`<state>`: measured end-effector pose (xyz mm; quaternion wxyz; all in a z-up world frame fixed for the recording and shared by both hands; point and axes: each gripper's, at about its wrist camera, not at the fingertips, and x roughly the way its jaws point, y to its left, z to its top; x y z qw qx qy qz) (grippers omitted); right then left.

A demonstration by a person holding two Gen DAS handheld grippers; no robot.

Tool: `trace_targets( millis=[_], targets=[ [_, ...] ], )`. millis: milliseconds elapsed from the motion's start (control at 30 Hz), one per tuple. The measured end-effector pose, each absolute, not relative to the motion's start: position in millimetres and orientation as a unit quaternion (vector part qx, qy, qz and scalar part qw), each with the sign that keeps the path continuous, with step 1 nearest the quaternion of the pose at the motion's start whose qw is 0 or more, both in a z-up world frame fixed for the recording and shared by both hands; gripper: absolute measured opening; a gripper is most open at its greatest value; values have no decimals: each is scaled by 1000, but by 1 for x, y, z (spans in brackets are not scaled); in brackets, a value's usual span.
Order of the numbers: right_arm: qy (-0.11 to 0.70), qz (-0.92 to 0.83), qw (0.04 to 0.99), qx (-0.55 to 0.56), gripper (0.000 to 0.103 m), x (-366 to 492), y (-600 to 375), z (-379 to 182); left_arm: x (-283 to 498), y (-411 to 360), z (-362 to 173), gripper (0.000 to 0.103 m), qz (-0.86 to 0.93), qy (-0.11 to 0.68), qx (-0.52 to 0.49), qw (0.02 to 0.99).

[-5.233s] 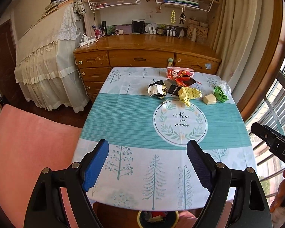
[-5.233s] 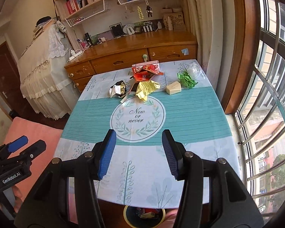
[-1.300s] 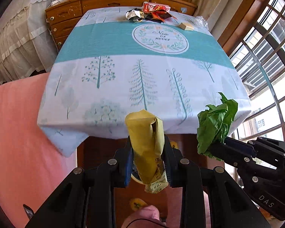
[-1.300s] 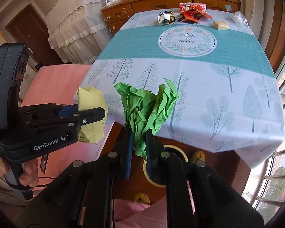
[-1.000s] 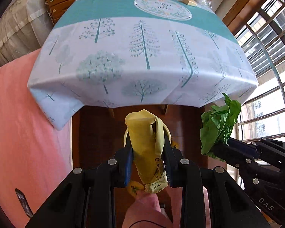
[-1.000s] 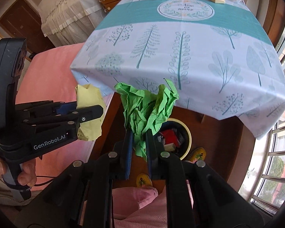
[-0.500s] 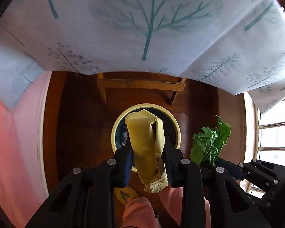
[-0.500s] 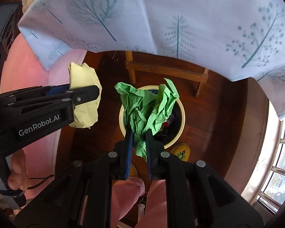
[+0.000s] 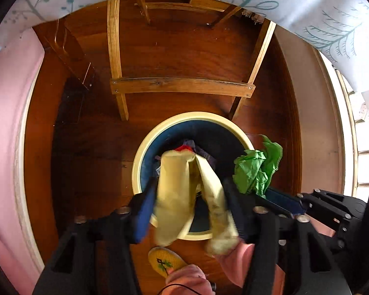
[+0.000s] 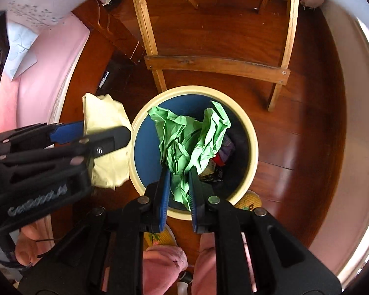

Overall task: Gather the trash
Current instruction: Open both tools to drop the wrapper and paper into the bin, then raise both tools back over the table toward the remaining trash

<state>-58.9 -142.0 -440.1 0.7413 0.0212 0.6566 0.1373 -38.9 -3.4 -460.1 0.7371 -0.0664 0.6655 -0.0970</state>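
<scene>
Dark wooden floor [image 10: 295,127] fills both views, so you are aiming down at it from under the cloth-draped bench [image 9: 332,7].

Nearest you, your right hand-held gripper [image 10: 179,172] is clamped on the crumpled green paper [image 10: 192,132], which hangs directly over the mouth of the round bin [image 10: 254,147], likely so it drops straight in when you let go. Your left hand-held gripper [image 9: 188,196] has its jaws spread with the yellow wrapper [image 9: 184,184] loose between them; it seems to be slipping free. In the left wrist view the wrapper sits over the bin's near rim, while the right wrist view shows it beside the rim's left edge, so it may miss.

Inside the bin lie red and purple scraps [image 10: 221,157] already collected. Your pink-clad knees [image 10: 162,258] and a yellow slipper [image 9: 166,260] crowd the near side. Beyond the bin stand the wooden legs and crossbar [image 10: 216,65] of the bench frame, close behind the far rim.
</scene>
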Motion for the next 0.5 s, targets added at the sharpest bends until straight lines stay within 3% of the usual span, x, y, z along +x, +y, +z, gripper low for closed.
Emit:
trace_targets(
  millis=[100,233,500],
  targets=[
    [656,133,742,18,17,-59,-142,-444,-40,5,-459,92,-92,661,-65,741],
    [652,128,747,34,37,-59,-142,-440,-42,16,-443,93,-89,653,-69,749],
    [637,115,761,31,38,-58,-134,-396,-50,30,-370,93,-77,625,-72,774]
  ],
)
